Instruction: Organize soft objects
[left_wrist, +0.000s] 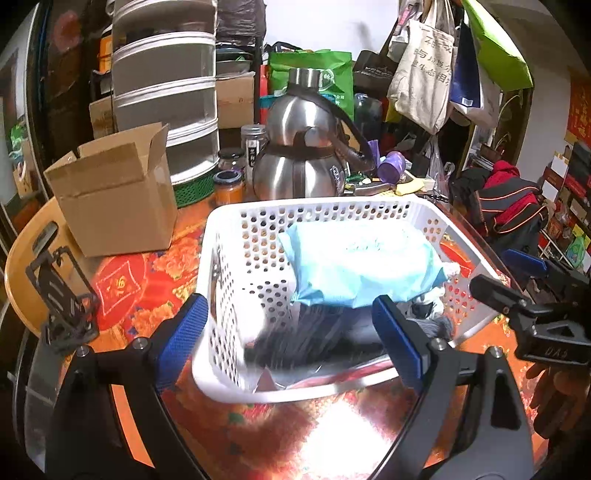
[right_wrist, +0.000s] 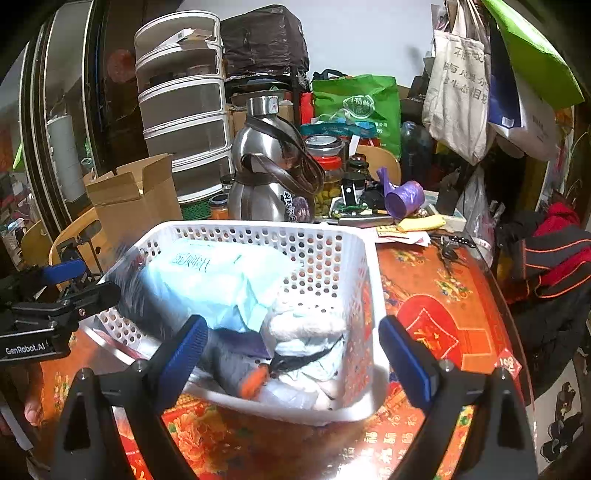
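Note:
A white perforated basket (left_wrist: 236, 258) (right_wrist: 332, 266) stands on the red flowered table. In it lie a light blue soft pack (left_wrist: 354, 258) (right_wrist: 214, 280), a dark grey cloth (left_wrist: 306, 339) (right_wrist: 229, 354) with an orange tip, and a white fluffy item (right_wrist: 306, 328). My left gripper (left_wrist: 291, 332) is open and empty, its blue pads either side of the basket's near left corner. My right gripper (right_wrist: 295, 354) is open and empty, straddling the basket's near right side. Each gripper shows at the edge of the other's view.
A steel kettle (left_wrist: 299, 162) (right_wrist: 266, 177), jars and a purple scoop (right_wrist: 402, 199) stand behind the basket. An open cardboard box (left_wrist: 114, 195) (right_wrist: 136, 195) sits left. Stacked plastic drawers (left_wrist: 166, 85), hanging bags and a red-black jacket (right_wrist: 554, 254) surround the table.

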